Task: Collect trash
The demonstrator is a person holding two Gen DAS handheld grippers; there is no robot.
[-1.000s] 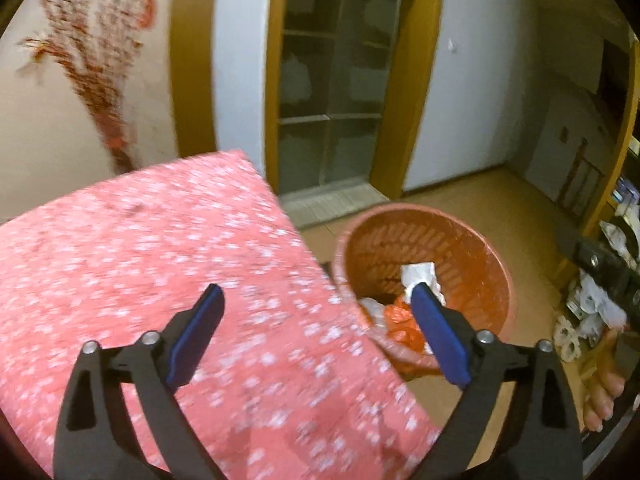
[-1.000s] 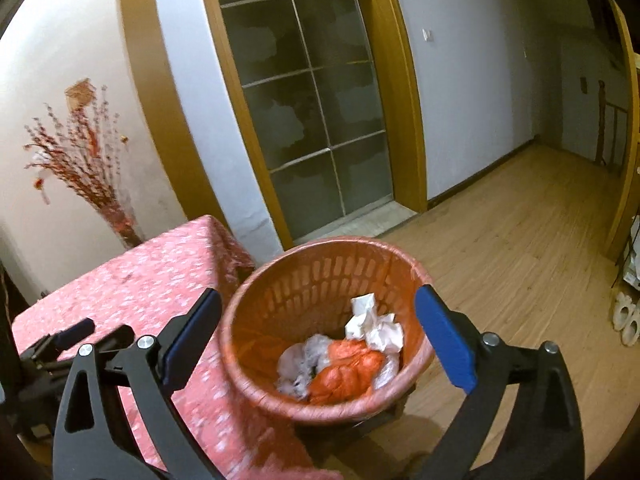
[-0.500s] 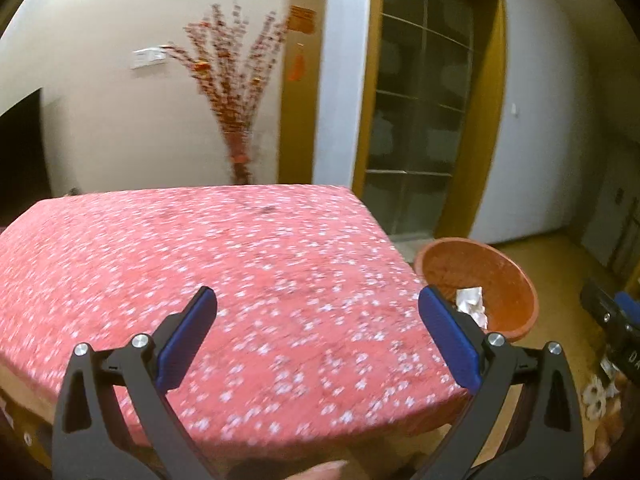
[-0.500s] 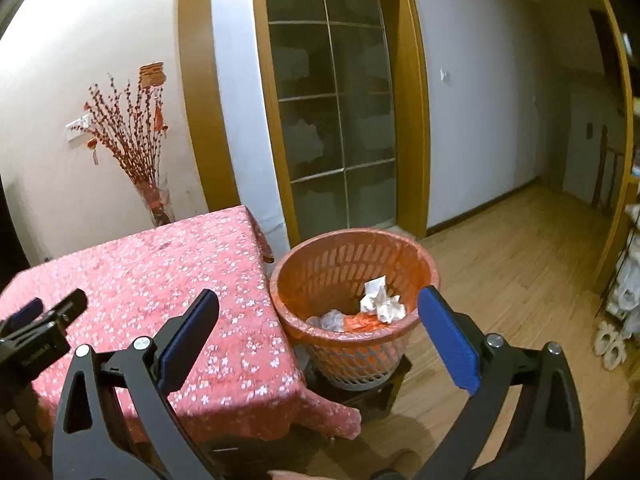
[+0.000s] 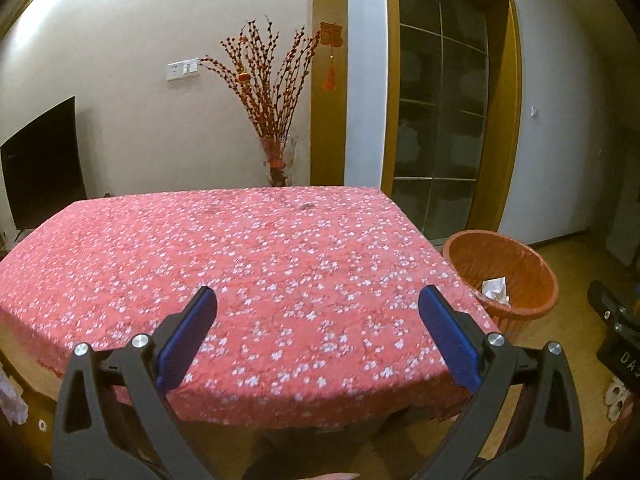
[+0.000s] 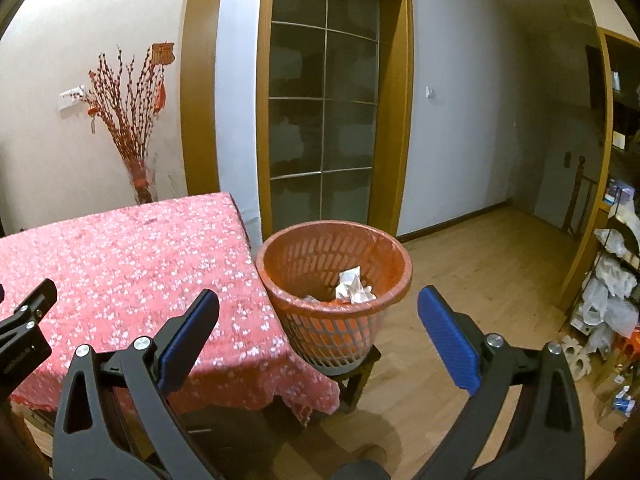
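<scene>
The left gripper (image 5: 316, 334) hangs in the air above the near edge of the table (image 5: 224, 248). Its two blue fingers (image 5: 186, 342) are spread wide and hold nothing. It looks out over the whole red flowery cloth, maybe to hunt for more trash. No trash shows on the cloth. The top is bare from the near edge to the far edge, so there is lots of room to move over it.

Behind the far edge of the table stands a vase of red twigs (image 5: 272, 120) by the wall.

The orange basket (image 6: 334, 276) sits just past the right edge of the table, very near the cloth, on a low dark stand (image 6: 360, 372). That spot makes sense: trash only has to go a short way off the table edge and drop in. The crumpled white paper (image 6: 354, 284) and some orange scraps lie inside it, below the rim.

The right gripper (image 6: 318, 334) floats in front of the basket, and it too is wide open and empty. To the right the wood floor (image 6: 472, 264) is open. Far right, a shelf with bags (image 6: 612, 292) crowds the wall, so I think it is best to stay clear of it.
</scene>
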